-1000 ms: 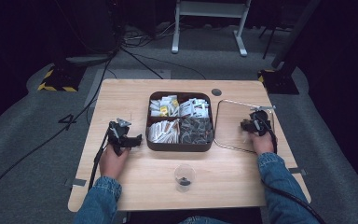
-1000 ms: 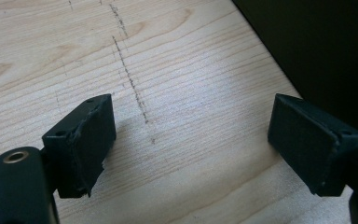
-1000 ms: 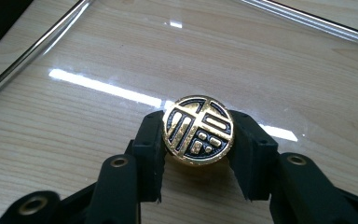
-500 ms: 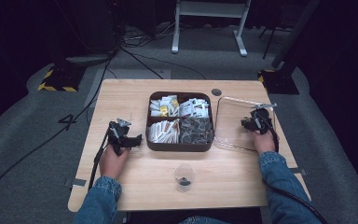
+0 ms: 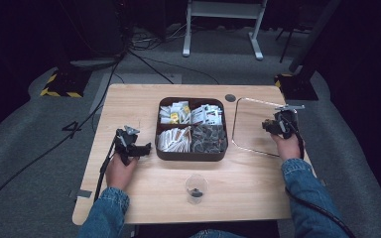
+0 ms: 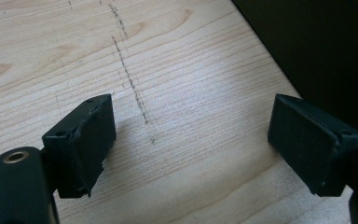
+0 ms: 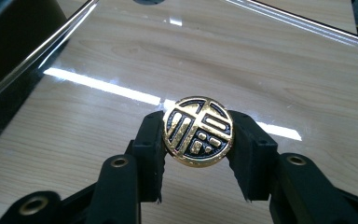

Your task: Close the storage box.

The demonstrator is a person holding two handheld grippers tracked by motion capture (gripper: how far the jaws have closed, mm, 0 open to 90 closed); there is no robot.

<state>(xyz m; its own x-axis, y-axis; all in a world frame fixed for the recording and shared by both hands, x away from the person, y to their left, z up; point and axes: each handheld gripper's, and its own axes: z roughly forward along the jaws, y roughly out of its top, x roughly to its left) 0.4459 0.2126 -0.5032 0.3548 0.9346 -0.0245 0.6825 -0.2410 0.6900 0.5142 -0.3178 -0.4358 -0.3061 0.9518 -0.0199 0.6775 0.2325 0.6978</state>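
A clear lid (image 5: 250,124) with rounded corners sits to the right of the dark compartment box (image 5: 191,154). At its centre is a round gold-and-black knob (image 7: 198,131). My right gripper (image 5: 277,125) is shut on that knob, one jaw on each side, and the lid's glossy surface (image 7: 242,56) spreads below it. My left gripper (image 5: 141,148) rests on the table to the left of the box. Its jaws stand wide apart over bare wood, so the left gripper (image 6: 191,140) is open and holds nothing.
The box holds several groups of small packets in separate compartments. A small clear cup (image 5: 196,187) with something dark inside stands near the front edge of the wooden table (image 5: 129,109). A round dark grommet (image 5: 230,98) is at the back. Cables trail from both grippers.
My right gripper has risen a little with the knob and the lid. The left gripper has stayed where it was.
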